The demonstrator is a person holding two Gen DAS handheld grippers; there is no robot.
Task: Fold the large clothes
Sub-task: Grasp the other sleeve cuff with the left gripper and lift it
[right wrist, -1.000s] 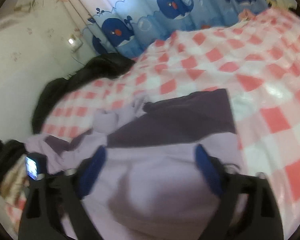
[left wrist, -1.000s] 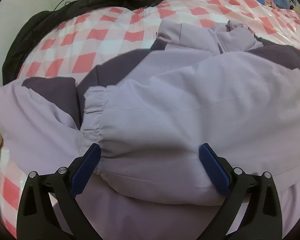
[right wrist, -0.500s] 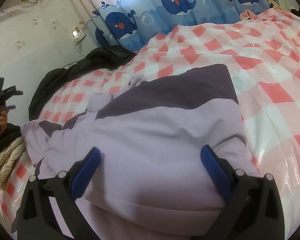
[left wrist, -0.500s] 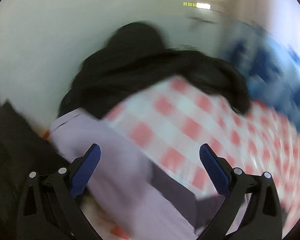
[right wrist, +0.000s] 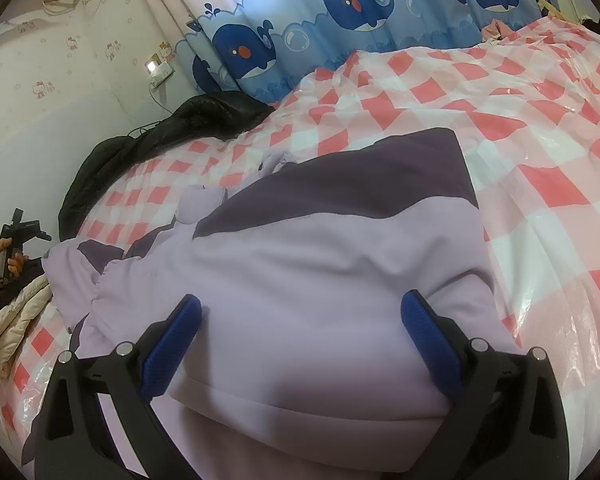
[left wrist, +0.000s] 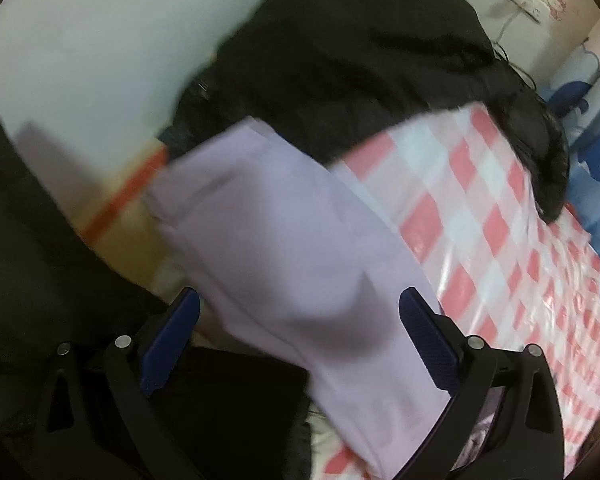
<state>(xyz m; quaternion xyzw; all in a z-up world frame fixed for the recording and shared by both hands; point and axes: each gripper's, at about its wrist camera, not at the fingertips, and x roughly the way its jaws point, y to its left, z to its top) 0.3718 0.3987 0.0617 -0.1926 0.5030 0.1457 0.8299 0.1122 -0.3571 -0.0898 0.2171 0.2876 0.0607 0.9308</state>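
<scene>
Both claws were spread: right claw [right wrist: 300, 344] over folded lilac jacket [right wrist: 320, 280] on the bed [right wrist: 540, 140], left claw [left wrist: 300, 340] over its sleeve [left wrist: 268, 232].

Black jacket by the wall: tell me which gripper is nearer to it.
Left. The left gripper hangs open near the black jacket; the right gripper is open over the lilac jacket, farther away.

Left gripper [left wrist: 299, 314] and right gripper [right wrist: 300, 320], both with blue-padded jaws spread wide, empty.
</scene>
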